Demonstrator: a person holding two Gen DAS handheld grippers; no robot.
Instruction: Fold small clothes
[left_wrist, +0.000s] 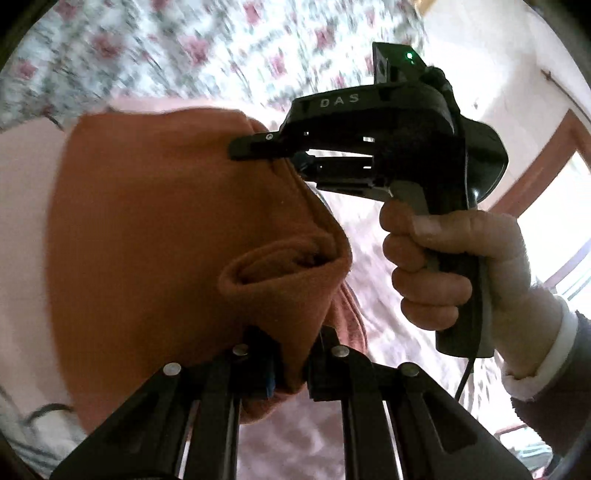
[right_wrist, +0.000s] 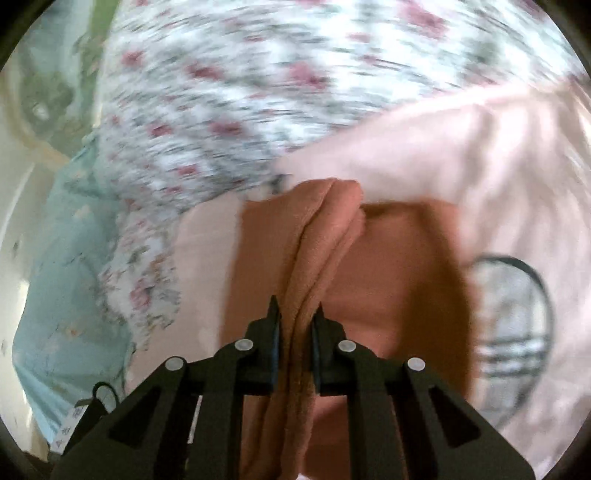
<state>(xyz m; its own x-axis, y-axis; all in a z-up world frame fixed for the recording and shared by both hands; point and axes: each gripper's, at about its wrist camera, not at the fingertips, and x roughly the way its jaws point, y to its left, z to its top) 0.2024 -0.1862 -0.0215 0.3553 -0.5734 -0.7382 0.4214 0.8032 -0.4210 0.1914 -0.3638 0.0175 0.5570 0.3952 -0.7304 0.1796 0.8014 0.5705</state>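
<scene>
Left wrist view: the left gripper (left_wrist: 291, 369) has its jaws clamped on a bunched edge of the orange garment (left_wrist: 147, 229), which fills the frame from 9 o'clock to centre, while the right gripper (left_wrist: 258, 147), carried in a hand (left_wrist: 443, 266) at 3 o'clock, pinches the far edge. Right wrist view: the right gripper (right_wrist: 295, 332) has its jaws closed on a ridge of the orange garment (right_wrist: 388, 277), over a pink cloth (right_wrist: 517, 166) and floral bedding (right_wrist: 240, 92). Judgement: a fold is mid-carry; next, bring both held edges across together and lay them square before letting go.
</scene>
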